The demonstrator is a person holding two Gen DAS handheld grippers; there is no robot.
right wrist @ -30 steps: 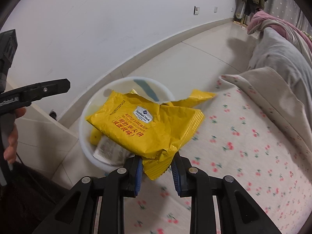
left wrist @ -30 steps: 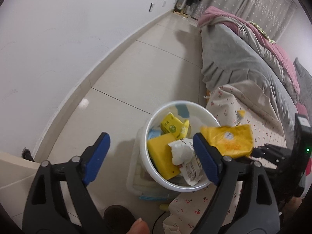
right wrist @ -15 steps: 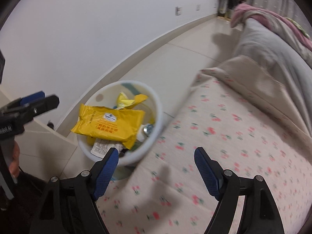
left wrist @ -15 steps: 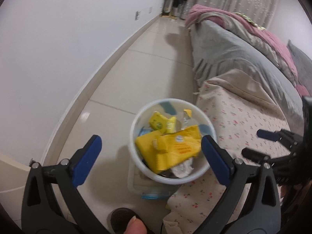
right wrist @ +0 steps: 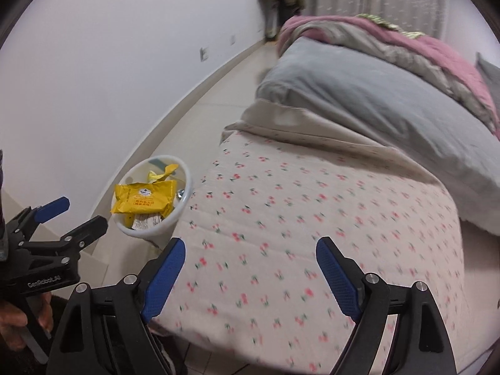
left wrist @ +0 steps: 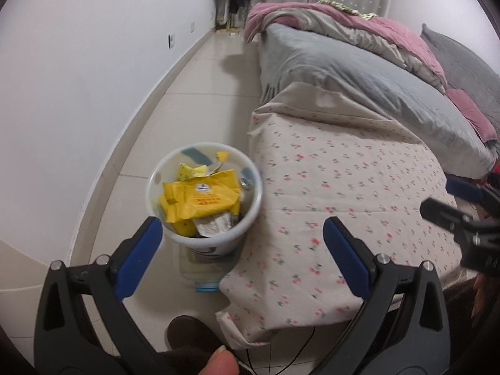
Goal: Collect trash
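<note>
Grippers: right gripper [right wrist: 250, 273] and left gripper [left wrist: 242, 251] are both standing apart, empty, the right's jaws just opening. Yellow snack wrapper [left wrist: 203, 198] is lying atop the white bin [left wrist: 250, 218]: light, crinkly, slippery; pinch an edge seam.

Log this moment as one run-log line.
yellow packet: in white bin | left gripper: open, empty | right gripper: just opened, empty

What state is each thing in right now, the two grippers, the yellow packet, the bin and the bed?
left gripper: open, empty, jaws just opened wider.
right gripper: open, empty, jaws just opened wider.
yellow packet: lying on top of the trash in the bin.
white bin: upright on the floor beside the bed, nearly full.
floral bedsheet: bare.
</note>
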